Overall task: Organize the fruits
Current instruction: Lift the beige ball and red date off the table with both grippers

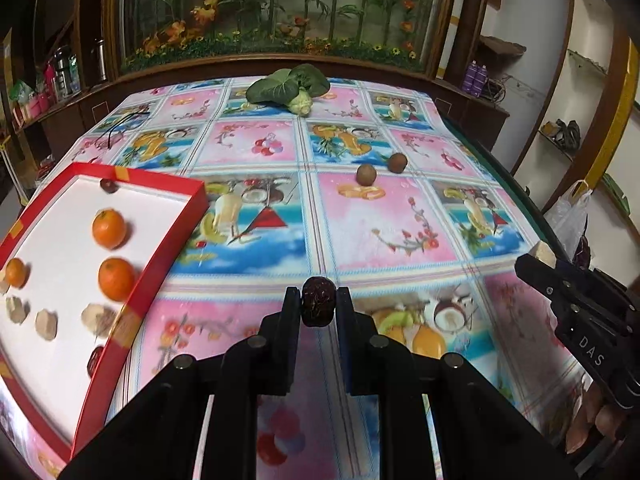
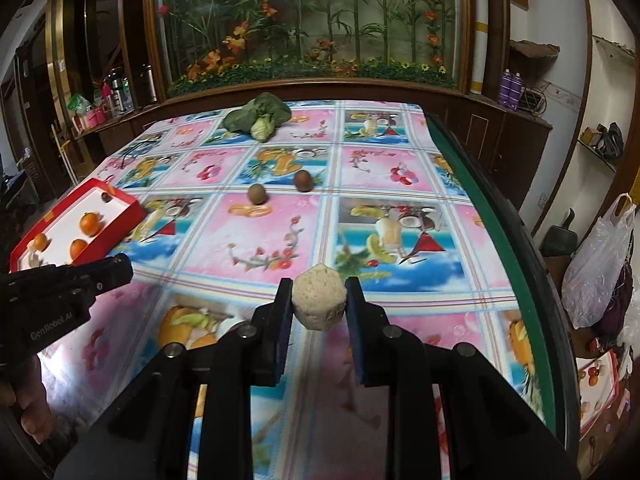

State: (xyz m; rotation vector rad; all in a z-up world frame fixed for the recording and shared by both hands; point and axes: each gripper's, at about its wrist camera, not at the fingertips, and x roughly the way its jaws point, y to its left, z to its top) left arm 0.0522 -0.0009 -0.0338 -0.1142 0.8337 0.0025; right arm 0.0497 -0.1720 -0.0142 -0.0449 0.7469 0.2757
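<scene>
Left wrist view: left tongs (image 1: 319, 300) clamped on a dark wrinkled date (image 1: 317, 301), held above the desk (image 1: 400, 232). Right tongs (image 2: 319, 300) pinch a pale beige chunk (image 2: 319, 302), also off the surface. Red tray (image 1: 176, 240) sits to the left with three oranges (image 1: 109, 228), beige pieces (image 1: 46, 322) and two more dates (image 1: 108, 186) inside. Two brown round fruits (image 1: 366, 174) lie loose mid-desk, just beside each other. Leafy greens (image 1: 288, 88) at the far edge. Plastic bag (image 2: 600, 264) hangs off the desk's right side. Nothing lies on the cloth between the tongs and the tray.
</scene>
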